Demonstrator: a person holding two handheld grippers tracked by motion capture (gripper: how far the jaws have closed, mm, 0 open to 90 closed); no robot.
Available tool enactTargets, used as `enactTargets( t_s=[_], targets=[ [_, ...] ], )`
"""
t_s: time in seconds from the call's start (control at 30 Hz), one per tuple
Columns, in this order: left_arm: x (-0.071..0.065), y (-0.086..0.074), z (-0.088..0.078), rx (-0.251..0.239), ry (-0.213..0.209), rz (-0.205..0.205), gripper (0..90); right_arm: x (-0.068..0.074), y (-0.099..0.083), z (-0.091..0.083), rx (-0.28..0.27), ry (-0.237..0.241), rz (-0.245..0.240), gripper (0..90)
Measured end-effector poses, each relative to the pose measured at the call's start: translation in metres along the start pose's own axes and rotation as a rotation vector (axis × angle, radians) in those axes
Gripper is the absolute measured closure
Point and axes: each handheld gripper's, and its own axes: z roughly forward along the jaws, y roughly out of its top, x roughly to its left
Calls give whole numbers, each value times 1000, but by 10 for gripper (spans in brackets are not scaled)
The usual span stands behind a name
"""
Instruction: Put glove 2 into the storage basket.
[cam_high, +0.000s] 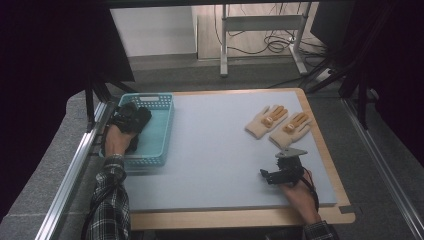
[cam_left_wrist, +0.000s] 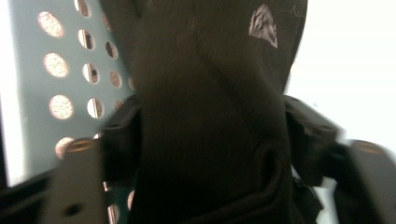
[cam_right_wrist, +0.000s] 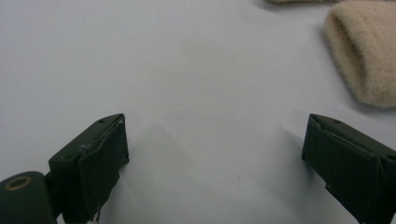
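Note:
My left gripper (cam_high: 129, 120) hovers over the teal basket (cam_high: 161, 98) at the table's left, shut on a black fabric item (cam_high: 141, 116), likely a glove. In the left gripper view this black fabric (cam_left_wrist: 210, 93), with a small grey logo, is squeezed between the jaws of the left gripper (cam_left_wrist: 205, 149), and the basket's perforated wall (cam_left_wrist: 42, 84) is behind it. Two beige gloves with orange patches (cam_high: 266, 120) (cam_high: 291, 128) lie flat at the far right. Near them, my right gripper (cam_high: 274, 174) (cam_right_wrist: 215, 154) stands open just above the mat, holding nothing. A beige glove cuff (cam_right_wrist: 364, 56) lies ahead to its right.
A pale blue-grey mat (cam_high: 215, 150) covers the wooden table. Metal rails run along both sides of the table (cam_high: 75, 165). A stand's legs and cables are on the floor beyond the far edge (cam_high: 260, 45).

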Motion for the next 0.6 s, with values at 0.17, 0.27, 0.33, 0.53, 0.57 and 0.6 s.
enactTargets(
  t_s=[0.17, 0.27, 0.33, 0.53, 0.57, 0.6],
  targets=[
    [2, -1, -7, -20, -71, -10, 59, 0, 0, 0, 0, 0, 0, 68],
    [3, -1, -11, -41, -102, -26, 29, 0, 0, 0, -1, 0, -2, 68],
    [6, -2, -16, -77, -140, -59, 27, 0, 0, 0, 0, -1, 0, 68],
    [7, -7, -21, -147, -220, -81, 10, 0, 0, 0, 0, -1, 0, 68],
    [7, -8, -22, -163, -226, -84, 10, 0, 0, 0, 0, 0, 0, 68],
    [6, -9, -23, -176, -237, -89, 10, 0, 0, 0, 0, 0, 0, 68]
  ],
)
